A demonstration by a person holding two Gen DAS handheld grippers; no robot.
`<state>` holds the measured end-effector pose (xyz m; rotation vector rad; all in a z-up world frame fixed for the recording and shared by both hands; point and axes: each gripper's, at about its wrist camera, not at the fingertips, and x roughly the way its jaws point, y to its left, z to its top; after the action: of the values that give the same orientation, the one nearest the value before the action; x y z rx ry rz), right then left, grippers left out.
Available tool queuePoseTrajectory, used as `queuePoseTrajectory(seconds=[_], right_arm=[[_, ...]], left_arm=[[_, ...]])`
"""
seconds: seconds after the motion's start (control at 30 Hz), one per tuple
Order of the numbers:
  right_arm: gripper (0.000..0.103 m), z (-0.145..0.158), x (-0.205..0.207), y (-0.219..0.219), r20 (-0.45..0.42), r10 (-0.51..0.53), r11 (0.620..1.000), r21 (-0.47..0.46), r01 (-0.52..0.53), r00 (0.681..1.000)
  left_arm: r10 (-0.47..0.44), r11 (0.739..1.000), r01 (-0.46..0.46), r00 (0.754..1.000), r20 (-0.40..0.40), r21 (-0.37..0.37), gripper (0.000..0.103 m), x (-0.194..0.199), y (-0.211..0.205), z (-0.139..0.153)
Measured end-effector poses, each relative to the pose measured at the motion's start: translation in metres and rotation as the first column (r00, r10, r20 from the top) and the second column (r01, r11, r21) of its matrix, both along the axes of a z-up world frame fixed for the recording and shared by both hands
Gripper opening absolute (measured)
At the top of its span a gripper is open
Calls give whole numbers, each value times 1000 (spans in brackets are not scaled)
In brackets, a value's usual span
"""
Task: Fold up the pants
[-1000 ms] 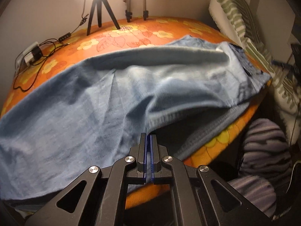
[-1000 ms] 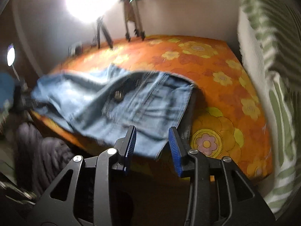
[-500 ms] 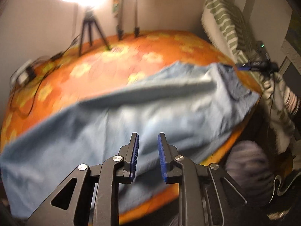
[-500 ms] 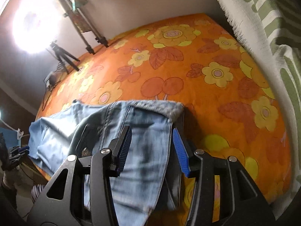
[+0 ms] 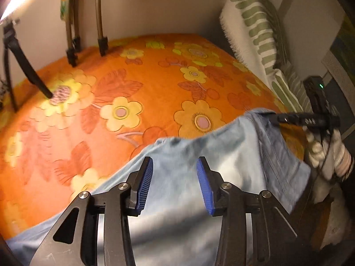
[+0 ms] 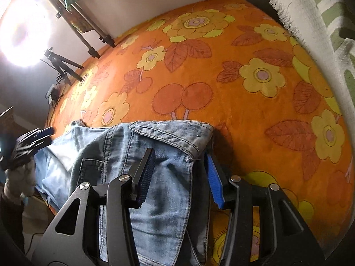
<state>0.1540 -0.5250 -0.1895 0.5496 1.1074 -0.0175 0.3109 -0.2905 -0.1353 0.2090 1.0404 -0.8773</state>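
Left wrist view first: my left gripper [image 5: 174, 185] hangs at bottom centre over the jeans [image 5: 221, 155], and its jaws have just been opening; they stand apart with nothing pinched, the pale denim lying below them. The jeans fill the lower half of the frame, draped across the near edge of the orange floral bedspread [image 5: 133, 77]. At the right edge I can see the other gripper reaching in at the waistband corner.

Right wrist view: my right gripper [image 6: 179, 175] sits low centre, jaws moderately wide and straddling the waistband [image 6: 173, 130] end; the pads don't look pressed on the cloth. The jeans [image 6: 155, 199] run from centre to lower left, seemingly doubled leg over leg, though I can't confirm that.

I reckon one lengthwise fold is down; the crosswise folds remain.
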Motion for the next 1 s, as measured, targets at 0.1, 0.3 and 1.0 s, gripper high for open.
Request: queuePoseTrajectory(seconds=[0.1,0.3,1.0], right_arm=[[48,-1,4,-1,2,5,1000,8,-5,1000],[48,-9,9,-3,-8,9,999,45,-8,1000],[3,72,7,35,180,139,954,-287,-83,974]], left_arm=[[11,1000,-11,1000,-25,-3,43,13,-8,-11],[3,1000,-4,998,-66,-11,44,23,-18,-24],[95,995,-87,984,151,-53,0,18,-16,-2]])
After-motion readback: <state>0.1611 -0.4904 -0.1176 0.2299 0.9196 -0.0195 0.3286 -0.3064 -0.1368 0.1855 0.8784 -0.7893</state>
